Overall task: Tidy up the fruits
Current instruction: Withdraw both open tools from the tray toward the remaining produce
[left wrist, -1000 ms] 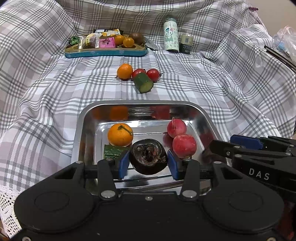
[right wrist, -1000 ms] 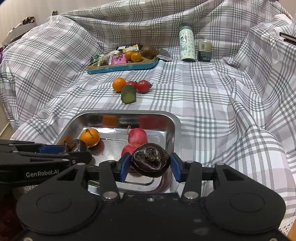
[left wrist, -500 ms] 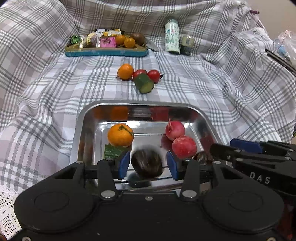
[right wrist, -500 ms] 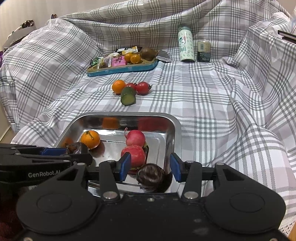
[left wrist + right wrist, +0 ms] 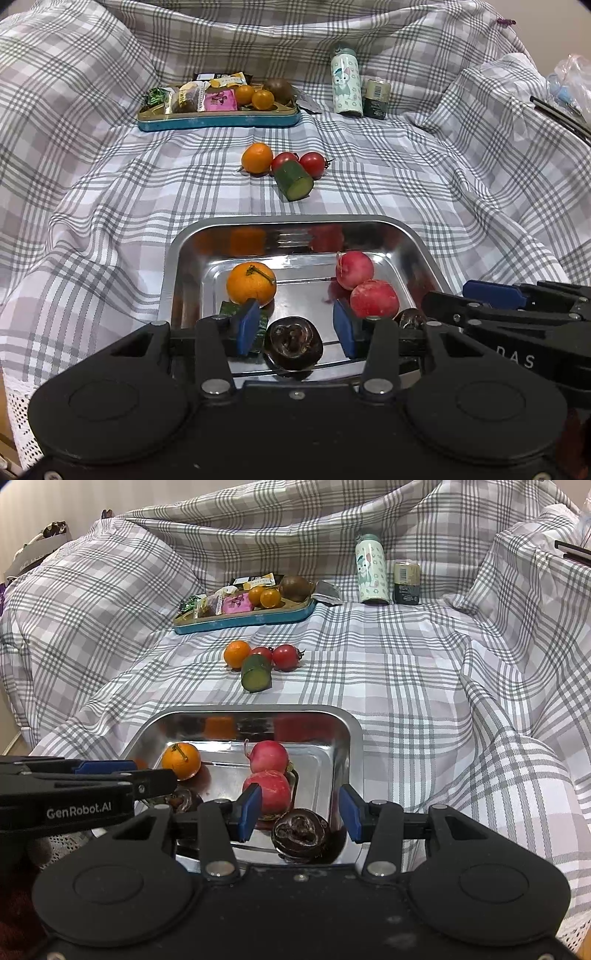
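Observation:
A steel tray [image 5: 295, 225] [image 5: 243, 712] holds an orange [image 5: 251, 284] [image 5: 181, 760], two red radishes [image 5: 373, 299] [image 5: 267, 788], a green cucumber piece [image 5: 260, 326] and two dark purple fruits. One dark fruit [image 5: 293, 343] lies in the tray below my open left gripper [image 5: 295, 326]. The other [image 5: 301, 832] lies below my open right gripper [image 5: 301, 812]. Both grippers hover over the tray's near edge, side by side. On the cloth beyond lie an orange [image 5: 256, 158], two tomatoes [image 5: 312, 163] and a cucumber piece [image 5: 293, 180].
A blue tray [image 5: 218, 120] with snacks, small oranges and a kiwi sits at the back. A patterned bottle [image 5: 345, 86] and a small can [image 5: 376, 98] stand to its right. Plaid cloth [image 5: 110, 192] covers everything and rises in folds at the sides.
Both grippers opened and dropped their dark purple fruits into the steel tray. The fruits have come to rest at the tray's near side.

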The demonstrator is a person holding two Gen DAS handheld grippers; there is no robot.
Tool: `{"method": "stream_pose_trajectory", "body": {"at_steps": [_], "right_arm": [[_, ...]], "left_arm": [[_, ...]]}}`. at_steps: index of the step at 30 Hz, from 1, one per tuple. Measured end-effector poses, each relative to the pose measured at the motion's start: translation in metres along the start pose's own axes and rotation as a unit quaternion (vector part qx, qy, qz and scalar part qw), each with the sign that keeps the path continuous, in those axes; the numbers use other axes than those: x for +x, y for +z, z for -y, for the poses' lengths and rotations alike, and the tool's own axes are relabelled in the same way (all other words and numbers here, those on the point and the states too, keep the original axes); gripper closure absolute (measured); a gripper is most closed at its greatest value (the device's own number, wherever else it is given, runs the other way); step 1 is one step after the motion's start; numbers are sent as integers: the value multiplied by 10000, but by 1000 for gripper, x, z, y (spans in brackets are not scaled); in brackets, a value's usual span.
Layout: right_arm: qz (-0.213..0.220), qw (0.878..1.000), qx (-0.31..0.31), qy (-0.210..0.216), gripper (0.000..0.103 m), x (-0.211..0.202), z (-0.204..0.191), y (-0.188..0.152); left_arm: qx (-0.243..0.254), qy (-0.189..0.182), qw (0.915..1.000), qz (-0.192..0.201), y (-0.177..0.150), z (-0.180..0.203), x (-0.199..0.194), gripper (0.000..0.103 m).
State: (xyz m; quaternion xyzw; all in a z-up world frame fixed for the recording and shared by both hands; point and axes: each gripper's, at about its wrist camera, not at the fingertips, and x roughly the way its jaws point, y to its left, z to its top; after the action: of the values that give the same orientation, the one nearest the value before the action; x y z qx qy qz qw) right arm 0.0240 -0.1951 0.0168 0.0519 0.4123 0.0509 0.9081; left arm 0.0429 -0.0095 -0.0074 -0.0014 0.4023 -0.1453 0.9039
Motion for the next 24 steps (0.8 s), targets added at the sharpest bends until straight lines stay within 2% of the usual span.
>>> {"method": "stream_pose_trajectory", "body": {"at_steps": [14,24], "right_arm": [[-49,10000,-18,37,55,4,0,1],[-157,9999,4,-3,55,24,1,8]], "left_arm": [[91,160,9998,-31,1,-3,-1,51],[24,279,9996,-1,19,-17,14,51]]}}
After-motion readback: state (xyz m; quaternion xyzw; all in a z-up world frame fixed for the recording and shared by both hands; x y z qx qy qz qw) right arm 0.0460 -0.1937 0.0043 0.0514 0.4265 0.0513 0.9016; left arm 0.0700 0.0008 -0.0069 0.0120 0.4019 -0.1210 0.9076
